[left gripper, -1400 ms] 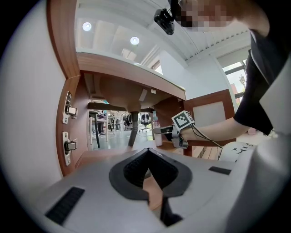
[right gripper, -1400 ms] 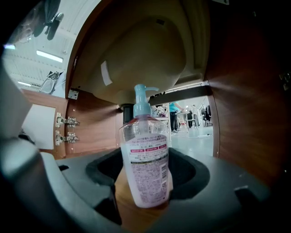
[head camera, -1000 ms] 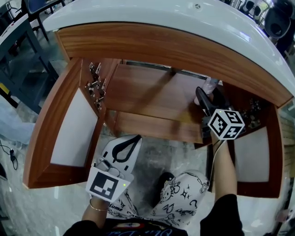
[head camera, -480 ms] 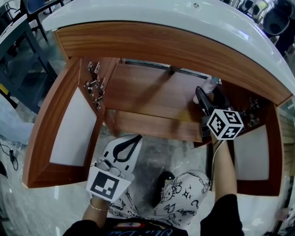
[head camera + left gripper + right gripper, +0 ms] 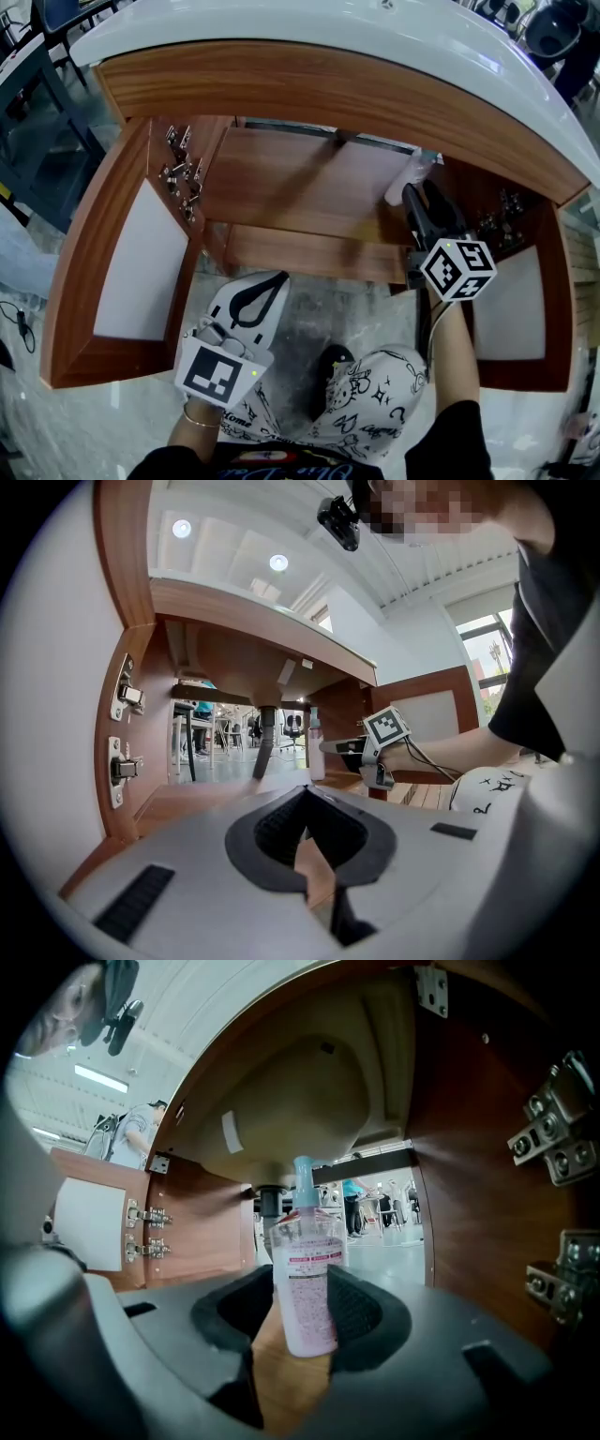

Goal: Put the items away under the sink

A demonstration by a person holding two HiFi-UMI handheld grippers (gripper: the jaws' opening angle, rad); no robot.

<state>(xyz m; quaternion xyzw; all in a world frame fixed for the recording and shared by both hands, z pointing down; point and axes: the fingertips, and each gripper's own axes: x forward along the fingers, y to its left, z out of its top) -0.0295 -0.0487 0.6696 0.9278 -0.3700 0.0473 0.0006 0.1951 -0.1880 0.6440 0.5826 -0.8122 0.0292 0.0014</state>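
A clear spray bottle with pink liquid and a pale blue nozzle stands upright on the wooden cabinet floor under the sink, at the right. My right gripper points level at it. Its jaws have just been closing, and the bottle stands between the fingertips with no firm press visible. In the head view the bottle sits just ahead and left of the right gripper. My left gripper hangs outside the cabinet over the floor, its tips together and nothing in them. The left gripper view shows the bottle at the right gripper.
Both cabinet doors stand swung out, the left door and the right door. Metal hinges stick out of the left wall. The drain pipe comes down from the basin behind the bottle. The person's knee is below.
The right gripper has drawn back a little toward the person and its jaws have narrowed. The bottle stays standing on the cabinet floor. The left gripper has kept still.
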